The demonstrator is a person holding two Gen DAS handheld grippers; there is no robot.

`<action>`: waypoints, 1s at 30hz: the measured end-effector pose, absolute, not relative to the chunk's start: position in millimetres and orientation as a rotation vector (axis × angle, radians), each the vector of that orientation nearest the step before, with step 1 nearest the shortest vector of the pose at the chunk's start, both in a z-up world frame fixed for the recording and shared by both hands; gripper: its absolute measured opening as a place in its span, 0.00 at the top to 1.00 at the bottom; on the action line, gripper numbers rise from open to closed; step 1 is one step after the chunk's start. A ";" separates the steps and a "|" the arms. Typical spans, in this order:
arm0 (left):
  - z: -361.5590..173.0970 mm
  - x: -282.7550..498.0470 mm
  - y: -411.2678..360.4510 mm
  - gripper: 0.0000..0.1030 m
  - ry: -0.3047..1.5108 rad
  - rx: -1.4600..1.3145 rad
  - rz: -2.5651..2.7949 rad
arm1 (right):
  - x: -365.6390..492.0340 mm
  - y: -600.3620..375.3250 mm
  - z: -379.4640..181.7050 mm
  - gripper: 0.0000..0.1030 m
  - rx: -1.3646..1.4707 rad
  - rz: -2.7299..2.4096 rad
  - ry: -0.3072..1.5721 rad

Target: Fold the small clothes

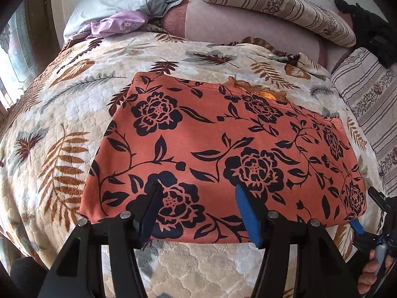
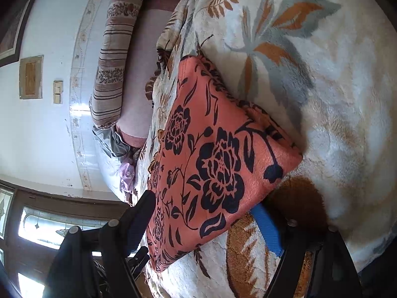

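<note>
An orange garment with black flowers (image 1: 223,149) lies folded flat on a cream leaf-patterned blanket (image 1: 62,129). My left gripper (image 1: 198,193) is open, its two blue-padded fingers resting above the garment's near edge. My right gripper (image 2: 206,213) is open at the garment's corner (image 2: 211,168): one blue finger (image 2: 268,231) sits under the cloth edge, the dark finger (image 2: 141,213) is above it. The right gripper also shows at the right edge of the left wrist view (image 1: 357,226), at the garment's near right corner.
Striped bolster pillows (image 1: 273,5) and a pink cushion (image 1: 248,29) lie beyond the blanket. A grey-blue pillow (image 1: 124,0) and lilac cloth (image 1: 119,23) sit at the far left. A tiled wall (image 2: 49,124) and a window (image 2: 49,226) are behind.
</note>
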State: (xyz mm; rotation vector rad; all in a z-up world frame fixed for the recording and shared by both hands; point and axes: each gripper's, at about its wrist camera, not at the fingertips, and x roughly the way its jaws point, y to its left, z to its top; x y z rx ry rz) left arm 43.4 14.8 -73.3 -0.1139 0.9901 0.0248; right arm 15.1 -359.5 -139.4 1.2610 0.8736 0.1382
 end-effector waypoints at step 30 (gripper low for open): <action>-86.7 58.1 -21.1 0.33 0.967 -0.016 -0.002 | 28.4 -370.8 -131.9 0.21 1.233 0.060 0.857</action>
